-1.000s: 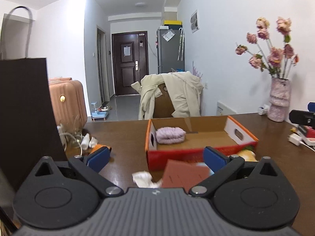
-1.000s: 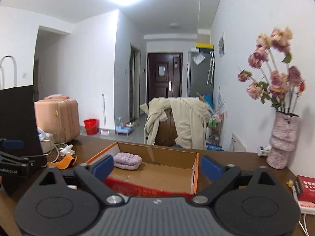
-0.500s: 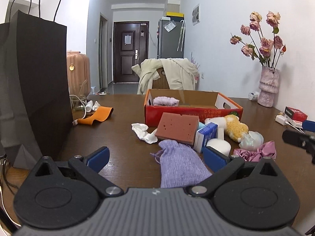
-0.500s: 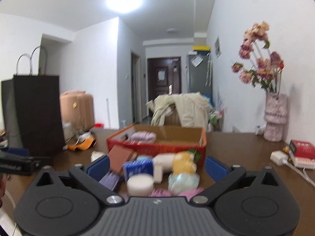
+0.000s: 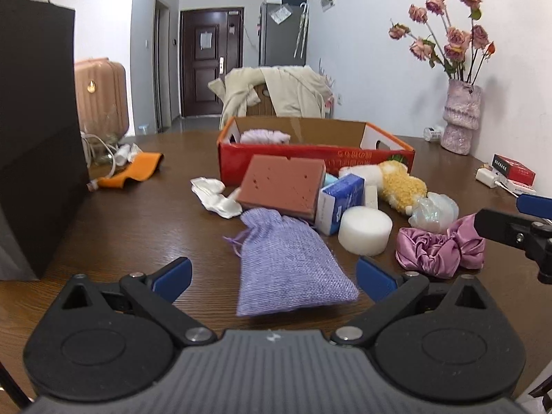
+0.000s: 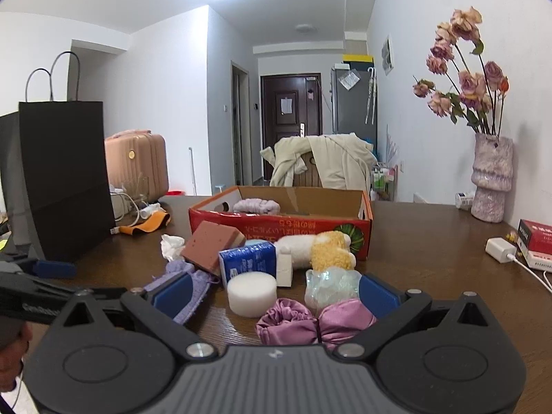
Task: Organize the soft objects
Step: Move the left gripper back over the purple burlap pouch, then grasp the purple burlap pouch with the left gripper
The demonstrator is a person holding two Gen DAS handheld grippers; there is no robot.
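A lilac drawstring pouch (image 5: 286,262) lies flat on the brown table (image 5: 138,234), right between the fingers of my open left gripper (image 5: 274,276). My right gripper (image 6: 275,291) is open too, low over a pink satin scrunchie (image 6: 310,321) and a white foam disc (image 6: 252,293). Behind them sit a brick-red sponge (image 5: 281,186), a blue tissue pack (image 5: 339,196), a yellow plush (image 5: 402,186) and a clear plastic bundle (image 5: 434,208). The red cardboard box (image 5: 310,162) further back holds a lilac knitted piece (image 5: 265,136).
A tall black paper bag (image 5: 34,138) stands at the left. An orange band (image 5: 134,172) and cables lie beside it. A white cloth (image 5: 215,196) lies left of the sponge. A vase of flowers (image 5: 460,120), a red packet (image 5: 514,170) and a charger are at the right.
Both grippers have drawn back from the box and come down toward the table. The pile of soft things is now close in front, the pouch between the left fingers.
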